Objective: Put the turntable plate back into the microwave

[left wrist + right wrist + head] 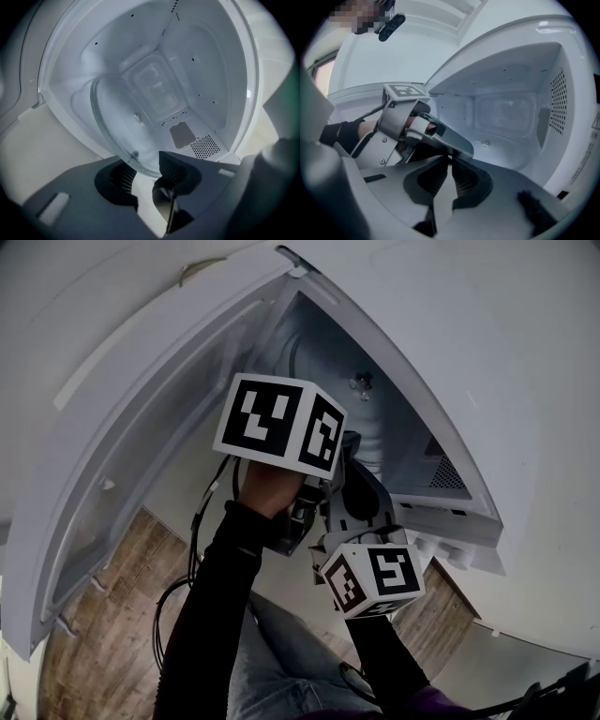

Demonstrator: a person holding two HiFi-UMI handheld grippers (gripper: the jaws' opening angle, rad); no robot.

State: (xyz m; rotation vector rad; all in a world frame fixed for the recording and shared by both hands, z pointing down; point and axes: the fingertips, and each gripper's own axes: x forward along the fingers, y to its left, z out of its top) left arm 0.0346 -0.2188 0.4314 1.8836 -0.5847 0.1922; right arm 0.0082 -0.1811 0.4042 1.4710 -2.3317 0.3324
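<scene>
Left tongs: clamped on plate rim
Plate: tilted, at microwave mouth
Right tongs: closed, empty

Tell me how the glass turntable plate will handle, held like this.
The turntable plate is clear glass, so it is likely stiff, fairly heavy and breakable against the microwave walls. The left hand-held gripper pinches only its rim, plate tilted, so it may pivot or slip.
</scene>
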